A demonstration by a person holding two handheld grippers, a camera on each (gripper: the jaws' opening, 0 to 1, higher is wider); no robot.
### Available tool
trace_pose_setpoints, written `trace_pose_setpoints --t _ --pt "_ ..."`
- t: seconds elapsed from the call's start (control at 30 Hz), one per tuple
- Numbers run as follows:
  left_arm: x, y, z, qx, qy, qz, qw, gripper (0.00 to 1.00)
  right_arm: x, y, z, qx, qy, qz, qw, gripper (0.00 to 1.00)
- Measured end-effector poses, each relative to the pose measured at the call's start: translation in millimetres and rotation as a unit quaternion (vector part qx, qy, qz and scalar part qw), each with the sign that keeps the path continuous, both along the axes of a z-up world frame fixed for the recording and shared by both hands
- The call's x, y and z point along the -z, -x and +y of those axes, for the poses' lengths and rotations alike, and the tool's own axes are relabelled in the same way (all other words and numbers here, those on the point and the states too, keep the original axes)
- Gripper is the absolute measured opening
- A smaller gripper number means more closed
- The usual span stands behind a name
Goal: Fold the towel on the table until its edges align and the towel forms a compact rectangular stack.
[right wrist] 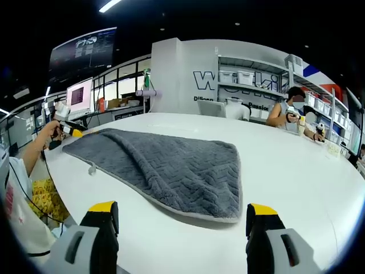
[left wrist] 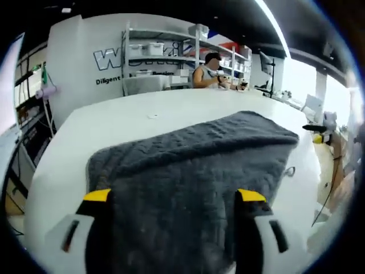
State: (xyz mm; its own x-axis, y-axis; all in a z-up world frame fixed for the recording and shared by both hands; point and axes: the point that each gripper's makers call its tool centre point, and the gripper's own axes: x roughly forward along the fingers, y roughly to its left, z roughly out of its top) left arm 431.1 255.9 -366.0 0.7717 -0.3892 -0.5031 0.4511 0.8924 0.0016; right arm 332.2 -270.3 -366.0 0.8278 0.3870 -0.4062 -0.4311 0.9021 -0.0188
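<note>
A dark grey towel (left wrist: 194,165) lies spread flat on the white table (left wrist: 131,120). In the left gripper view its near part runs under and between my left gripper's (left wrist: 174,197) yellow-tipped jaws, which stand wide open with nothing clamped. In the right gripper view the towel (right wrist: 165,162) stretches from the left to a near corner just beyond my right gripper (right wrist: 182,208). That gripper is open over bare table (right wrist: 296,171). At the towel's far left corner a hand holds another gripper (right wrist: 69,130).
Shelves with white bins (right wrist: 251,80) stand behind the table, and a person (right wrist: 288,111) sits at its far side. Monitors (right wrist: 80,94) line the left wall. A person's clothing (right wrist: 31,205) is by the table's left edge. Bare tabletop lies right of the towel.
</note>
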Motion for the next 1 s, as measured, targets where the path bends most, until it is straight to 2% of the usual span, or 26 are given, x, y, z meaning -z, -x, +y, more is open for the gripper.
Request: trace_pose_setpoints --t 0.1,0.3,0.57,0.63,0.77,1.0 --pt "3.6 7.9 -2.3 -0.001 0.011 0.008 0.9999 1.0 0.6 0.2 -0.7 0.001 0.0 0.002 1.0 0.97" --pt "15.1 29.5 -3.3 0.002 0.003 0.031 0.9995 1.0 1.7 0.8 1.2 -0.001 0.0 0.004 1.0 0.97" --pt "14.6 56.6 -13.2 0.018 -0.004 0.017 0.9997 1.0 4.1 0.4 2.0 -0.001 -0.001 0.006 1.0 0.97" --pt "18.6 62.6 -16.2 0.021 -0.006 0.023 0.9995 1.0 5.0 -0.1 3.2 -0.003 -0.001 0.007 1.0 0.97" --pt "22.7 69.2 -15.3 0.023 -0.017 0.025 0.9993 0.99 6.5 -0.5 5.0 -0.005 -0.001 0.009 1.0 0.97" --pt "25.9 78.7 -14.0 0.019 -0.012 0.027 0.9994 0.99 8.2 -0.1 3.7 -0.003 -0.003 0.009 0.9999 0.96"
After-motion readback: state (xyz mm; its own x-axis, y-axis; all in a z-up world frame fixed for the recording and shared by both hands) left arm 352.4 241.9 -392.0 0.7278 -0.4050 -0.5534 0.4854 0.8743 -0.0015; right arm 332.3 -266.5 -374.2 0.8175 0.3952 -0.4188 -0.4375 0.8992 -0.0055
